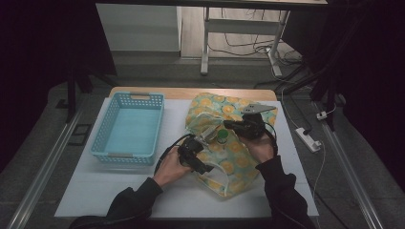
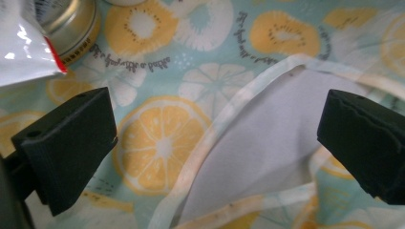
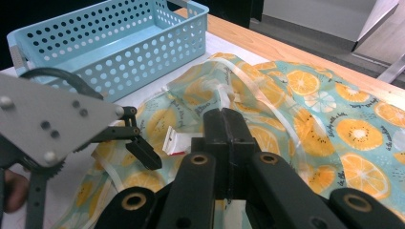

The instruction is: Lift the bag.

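Bag (image 1: 229, 143) lies on desk (image 1: 119, 191) under both claws | right claw (image 3: 224, 125) clamped shut on its rim strap, lifting the mouth | left claw (image 2: 210, 143) wide open, empty, above opening, ready to reach the can (image 2: 71, 24).

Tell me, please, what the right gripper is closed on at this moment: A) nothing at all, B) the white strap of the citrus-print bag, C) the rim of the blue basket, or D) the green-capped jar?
B: in the right gripper view, the right gripper has its jaws shut together on the white strap of the citrus-print bag, lifting it off the table.
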Available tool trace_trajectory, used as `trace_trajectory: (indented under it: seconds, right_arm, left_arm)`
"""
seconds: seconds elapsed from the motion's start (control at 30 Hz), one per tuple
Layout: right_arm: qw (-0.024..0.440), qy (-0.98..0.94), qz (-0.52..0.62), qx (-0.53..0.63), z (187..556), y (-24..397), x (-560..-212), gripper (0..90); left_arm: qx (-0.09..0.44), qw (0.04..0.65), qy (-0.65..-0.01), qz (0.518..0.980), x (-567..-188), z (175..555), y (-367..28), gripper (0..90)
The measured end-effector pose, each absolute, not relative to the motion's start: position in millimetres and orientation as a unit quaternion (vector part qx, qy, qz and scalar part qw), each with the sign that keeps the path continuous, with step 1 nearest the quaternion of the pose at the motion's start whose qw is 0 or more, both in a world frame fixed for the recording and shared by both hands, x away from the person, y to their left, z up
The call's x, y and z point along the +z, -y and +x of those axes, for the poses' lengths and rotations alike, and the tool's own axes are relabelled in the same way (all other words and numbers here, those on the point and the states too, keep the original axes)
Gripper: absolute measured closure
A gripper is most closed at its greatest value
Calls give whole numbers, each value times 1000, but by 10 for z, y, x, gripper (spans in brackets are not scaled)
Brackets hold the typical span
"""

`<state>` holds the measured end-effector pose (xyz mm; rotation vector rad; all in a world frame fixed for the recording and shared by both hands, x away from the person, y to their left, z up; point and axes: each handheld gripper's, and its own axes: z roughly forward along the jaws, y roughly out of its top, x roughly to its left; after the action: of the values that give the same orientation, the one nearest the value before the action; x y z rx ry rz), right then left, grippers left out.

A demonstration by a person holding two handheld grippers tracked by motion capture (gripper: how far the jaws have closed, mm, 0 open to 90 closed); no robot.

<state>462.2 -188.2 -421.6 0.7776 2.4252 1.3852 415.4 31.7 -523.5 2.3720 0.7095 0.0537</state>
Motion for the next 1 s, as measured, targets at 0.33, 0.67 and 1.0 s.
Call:
trace_trajectory:
  seconds: [0.33,0.67,1.0]
  right_arm:
    - [119,-830,267,475,4630,1882,-4225,900]
    - [118,-827,270,479,4634,1909,-4207,900]
    - [116,-828,269,478,4632,1895,-4221,900]
  left_arm:
    - [62,296,-257,918,-5344,4167,-212,0]
    - [65,307,-263,912,-5281,4193,-267,293]
    - [61,305,-290,905,-5243,4200,-282,660]
